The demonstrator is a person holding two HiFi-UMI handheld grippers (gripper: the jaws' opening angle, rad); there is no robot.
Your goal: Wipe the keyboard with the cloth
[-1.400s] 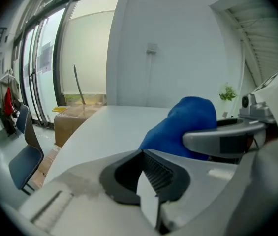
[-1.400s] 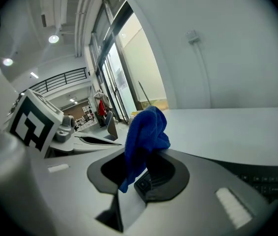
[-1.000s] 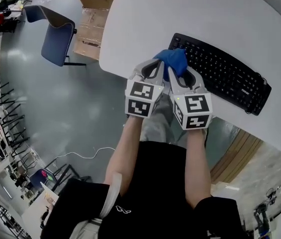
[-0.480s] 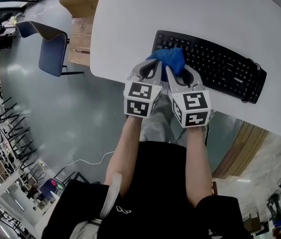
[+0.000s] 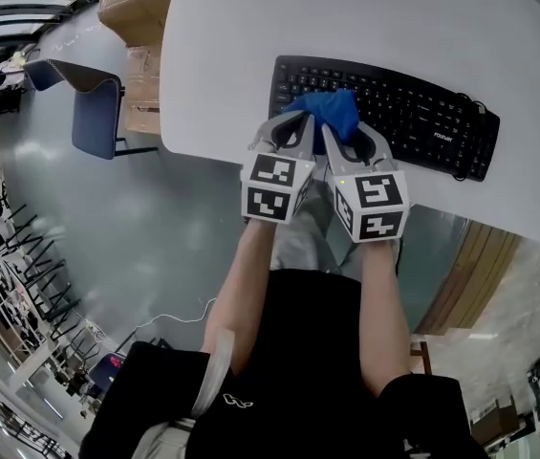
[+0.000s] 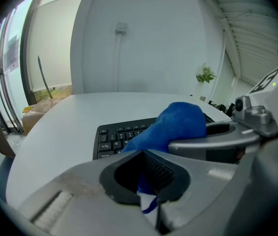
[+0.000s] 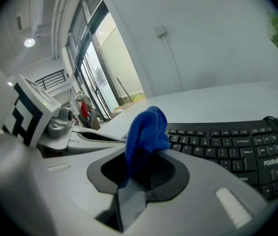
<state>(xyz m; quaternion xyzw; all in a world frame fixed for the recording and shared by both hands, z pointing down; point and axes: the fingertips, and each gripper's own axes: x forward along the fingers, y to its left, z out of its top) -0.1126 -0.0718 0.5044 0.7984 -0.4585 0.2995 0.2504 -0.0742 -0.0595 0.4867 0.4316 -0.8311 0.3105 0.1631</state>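
With left tongs (image 5: 294, 132) and right tongs (image 5: 350, 142) side by side, nearly touching, at the near edge of the desk (image 5: 279, 27). Both clamped on the one blue cloth (image 5: 327, 113). Seen from the left gripper view: left tongs (image 6: 148, 181) closed on a fold of blue fabric between the dark pads, with the bulk of the cloth (image 6: 178, 124) bunched up ahead and to the right. Seen from the right gripper view: right tongs (image 7: 136, 176) likewise closed on a strip of cloth (image 7: 146, 129) that rises in a rounded wad above them.

Holding that wad over the left part of the black keyboard (image 5: 413, 122), by its near edge. Cannot tell whether pressed onto the keys or just above them.

Lying slantwise on the white desk, near its front edge, the keyboard with most of its keys uncovered to the right of the cloth.

Reaching forward from below in the head view, two bare forearms (image 5: 250, 275) behind the marker cubes (image 5: 274, 187). Off the desk to the left, on the grey floor (image 5: 155, 228): a blue chair (image 5: 93, 103) and, beyond it, cardboard boxes (image 5: 136, 8).
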